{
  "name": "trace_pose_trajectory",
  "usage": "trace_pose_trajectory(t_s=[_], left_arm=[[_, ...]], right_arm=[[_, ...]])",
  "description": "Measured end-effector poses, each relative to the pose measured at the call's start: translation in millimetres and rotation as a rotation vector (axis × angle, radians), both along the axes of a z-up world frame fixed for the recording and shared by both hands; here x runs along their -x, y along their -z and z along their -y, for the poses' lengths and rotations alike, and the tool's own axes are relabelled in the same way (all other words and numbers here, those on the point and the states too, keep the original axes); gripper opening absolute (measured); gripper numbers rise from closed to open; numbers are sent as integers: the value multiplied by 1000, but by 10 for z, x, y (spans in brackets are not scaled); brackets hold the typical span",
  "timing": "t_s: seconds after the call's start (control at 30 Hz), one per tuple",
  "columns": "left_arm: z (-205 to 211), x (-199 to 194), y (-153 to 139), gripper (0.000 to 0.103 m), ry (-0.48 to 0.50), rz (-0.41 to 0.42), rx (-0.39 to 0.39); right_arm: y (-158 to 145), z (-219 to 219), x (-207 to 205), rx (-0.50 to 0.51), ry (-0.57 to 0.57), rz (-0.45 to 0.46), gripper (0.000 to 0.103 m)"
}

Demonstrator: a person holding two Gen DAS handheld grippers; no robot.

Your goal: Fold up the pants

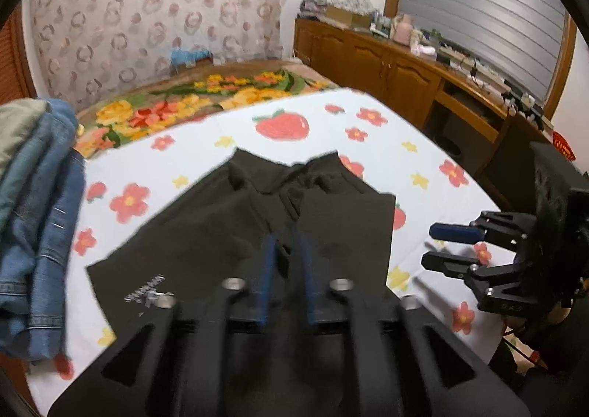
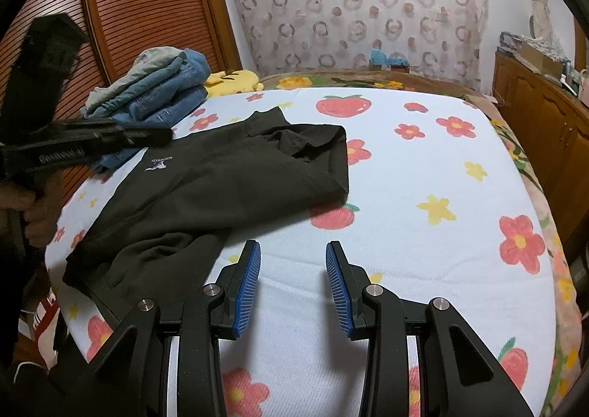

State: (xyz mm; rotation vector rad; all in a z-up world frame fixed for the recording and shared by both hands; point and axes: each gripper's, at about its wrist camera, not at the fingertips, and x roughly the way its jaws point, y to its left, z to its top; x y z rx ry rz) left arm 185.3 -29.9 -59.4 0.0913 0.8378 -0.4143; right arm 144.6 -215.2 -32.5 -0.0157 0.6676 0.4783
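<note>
Black pants (image 1: pixel 206 229) with a small white logo lie partly folded on the white flowered bed cover; they also show in the right wrist view (image 2: pixel 221 181). My left gripper (image 1: pixel 289 244) hovers over the pants' near edge, its blue pads a narrow gap apart with no cloth between them. In the right wrist view the left gripper (image 2: pixel 162 133) reaches in from the left above the pants. My right gripper (image 2: pixel 292 251) is open and empty over bare cover just right of the pants. It also shows at the right edge of the left wrist view (image 1: pixel 432 247).
A stack of folded jeans (image 1: pixel 40 203) lies at the bed's left side, also seen in the right wrist view (image 2: pixel 158 89), with a yellow plush (image 2: pixel 235 80) behind. A wooden cabinet (image 1: pixel 386 63) with clutter runs along the right. A floral blanket (image 1: pixel 206 96) covers the far bed.
</note>
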Motion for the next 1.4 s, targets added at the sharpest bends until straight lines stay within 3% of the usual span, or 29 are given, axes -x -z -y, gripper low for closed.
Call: trace_pose_trajectory(t_s=[0.03, 0.27, 0.4, 0.67, 0.93, 1.0, 1.07, 1.13, 1.23, 1.4], left_arm=[[22, -16, 32, 34, 4, -8, 0], [230, -218, 222, 34, 22, -41, -17], [284, -189, 221, 6, 36, -39, -30], [373, 11, 75, 6, 92, -5, -37], [353, 0, -16, 0, 68, 33, -35], [312, -50, -47, 1, 51, 42, -23], [297, -135, -30, 9, 58, 8, -7], [325, -206, 16, 24, 65, -4, -24], [374, -292, 106, 38, 75, -26, -34], [388, -459, 232, 37, 45, -55, -35]], right_arm=[[0, 6, 2, 0, -2, 1, 38], [6, 19, 10, -1, -2, 6, 38], [8, 25, 27, -1, -2, 14, 38], [10, 26, 44, 2, -4, 21, 38], [12, 26, 47, 2, -6, 21, 38], [13, 25, 47, 3, -6, 21, 38], [13, 27, 46, 5, -4, 21, 38], [14, 30, 45, 5, -5, 21, 38], [12, 27, 41, 7, -10, 18, 38], [9, 38, 47, 6, -13, 20, 38]])
